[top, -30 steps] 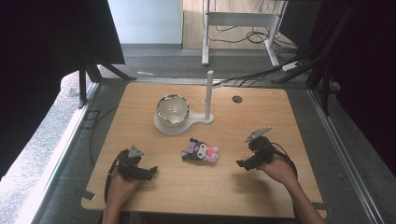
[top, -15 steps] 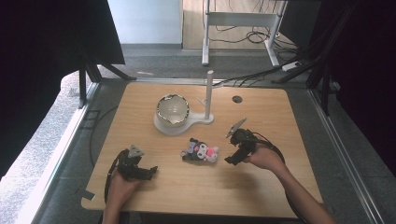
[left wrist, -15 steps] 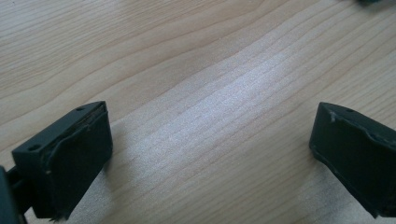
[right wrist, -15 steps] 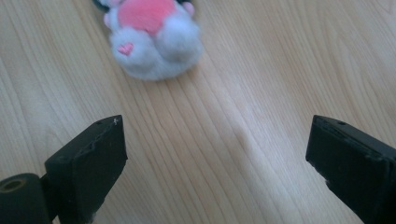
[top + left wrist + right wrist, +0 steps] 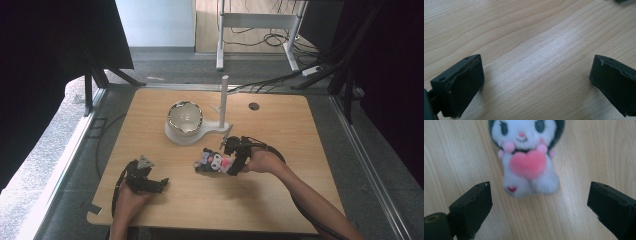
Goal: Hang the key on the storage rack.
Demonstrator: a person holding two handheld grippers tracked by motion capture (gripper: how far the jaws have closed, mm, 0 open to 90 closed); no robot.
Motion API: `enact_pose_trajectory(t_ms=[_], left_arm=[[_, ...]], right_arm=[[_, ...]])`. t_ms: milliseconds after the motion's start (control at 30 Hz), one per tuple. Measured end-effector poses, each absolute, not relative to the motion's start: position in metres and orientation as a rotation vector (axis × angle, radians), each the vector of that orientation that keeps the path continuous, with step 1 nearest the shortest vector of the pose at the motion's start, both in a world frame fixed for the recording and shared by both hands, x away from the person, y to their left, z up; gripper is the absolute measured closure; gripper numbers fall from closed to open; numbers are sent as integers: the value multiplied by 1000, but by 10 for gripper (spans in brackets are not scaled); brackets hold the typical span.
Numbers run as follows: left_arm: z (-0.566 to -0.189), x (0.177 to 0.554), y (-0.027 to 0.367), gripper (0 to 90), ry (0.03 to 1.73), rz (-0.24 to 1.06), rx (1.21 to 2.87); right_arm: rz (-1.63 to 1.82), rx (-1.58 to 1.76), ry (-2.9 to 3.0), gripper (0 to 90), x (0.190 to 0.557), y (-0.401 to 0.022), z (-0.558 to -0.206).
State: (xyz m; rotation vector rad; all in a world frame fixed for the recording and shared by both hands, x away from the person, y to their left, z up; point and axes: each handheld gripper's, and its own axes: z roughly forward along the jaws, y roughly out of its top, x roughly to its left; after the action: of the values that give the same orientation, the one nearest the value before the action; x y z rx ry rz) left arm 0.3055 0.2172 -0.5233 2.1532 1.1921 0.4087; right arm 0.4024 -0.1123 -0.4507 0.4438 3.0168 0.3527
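Right gripper (image 5: 236, 159), black two-jaw tool w/ trailing cable: jaws spread wide, just been closing a little, nothing pinched. In right gripper view, pads apart at either side of frame bottom, small white plush toy w/ dark hood, pink heart on chest (image 5: 527, 157) lying face-up on wood just beyond the tips, not yet between them, no contact. In high view, gripper sits right up against plush's right side (image 5: 215, 162), near table centre, slightly towards person's edge.

Left gripper (image 5: 145, 177), same black build w/ grey plate on top: jaws also spread, empty. Left gripper view: bare wood grain between the pads (image 5: 464, 82), tips close to surface. In high view, resting low near front-left of table, well apart from plush.

Farther out: light wooden tabletop (image 5: 280, 200); white stand w/ round base and upright white post (image 5: 223, 100) behind plush; shiny round bowl, pale inside (image 5: 185, 116), seated on that base. Small dark round hole (image 5: 254, 106) in tabletop towards back right. Cables on floor beyond table.
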Motion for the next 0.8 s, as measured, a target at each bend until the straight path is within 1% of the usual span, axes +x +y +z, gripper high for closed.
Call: enact_pose_trajectory(t_ms=[100,167,300,367,567,600,667,700,800], left_arm=[[-523,306,217,0,1192,409,2153],[-523,306,217,0,1192,409,2153],[-523,306,217,0,1192,409,2153],[-523,306,217,0,1192,409,2153],[-523,306,217,0,1192,409,2153],[-523,306,217,0,1192,409,2154],[-523,306,217,0,1192,409,2153],[-523,306,217,0,1192,409,2153],[-523,306,217,0,1192,409,2153]], right_arm=[[307,406,3031,65,405,-95,-453],[306,391,3034,70,406,-91,-453],[257,343,3051,109,408,-72,-458],[228,322,3055,130,410,-66,-461],[166,300,3066,144,414,-54,-471],[153,292,3072,154,414,-52,-474],[112,274,3065,214,414,-47,-480],[112,274,3065,214,414,-47,-480],[95,265,3061,258,414,-46,-481]])
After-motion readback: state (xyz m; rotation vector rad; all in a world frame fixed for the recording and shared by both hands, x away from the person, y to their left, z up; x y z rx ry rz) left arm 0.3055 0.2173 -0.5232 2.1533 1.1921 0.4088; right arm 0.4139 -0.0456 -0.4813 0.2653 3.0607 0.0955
